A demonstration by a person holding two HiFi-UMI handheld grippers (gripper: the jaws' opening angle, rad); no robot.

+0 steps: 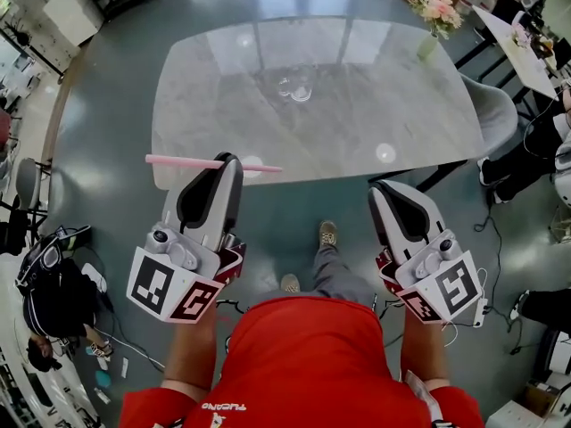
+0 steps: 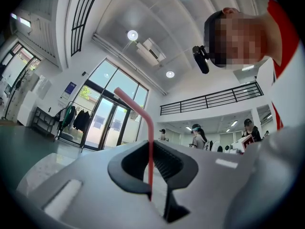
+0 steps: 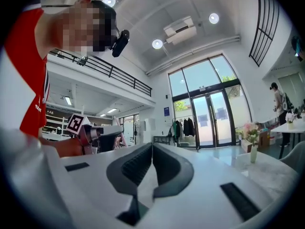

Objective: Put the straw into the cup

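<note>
Straw (image 1: 192, 160) is pinched crosswise in the left fingers (image 2: 127, 168); right fingers (image 3: 135, 166) are shut, empty. Carry step, probably: it must be tipped upright over the cup (image 1: 295, 87), well ahead of them.

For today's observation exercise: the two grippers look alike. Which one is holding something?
The left gripper: its jaws pinch a pink straw that lies crosswise. The right gripper has its jaws together with nothing between them.

pink straw (image 1: 183, 160), grey marbled table (image 1: 205, 96), red shirt (image 1: 303, 355)
</note>
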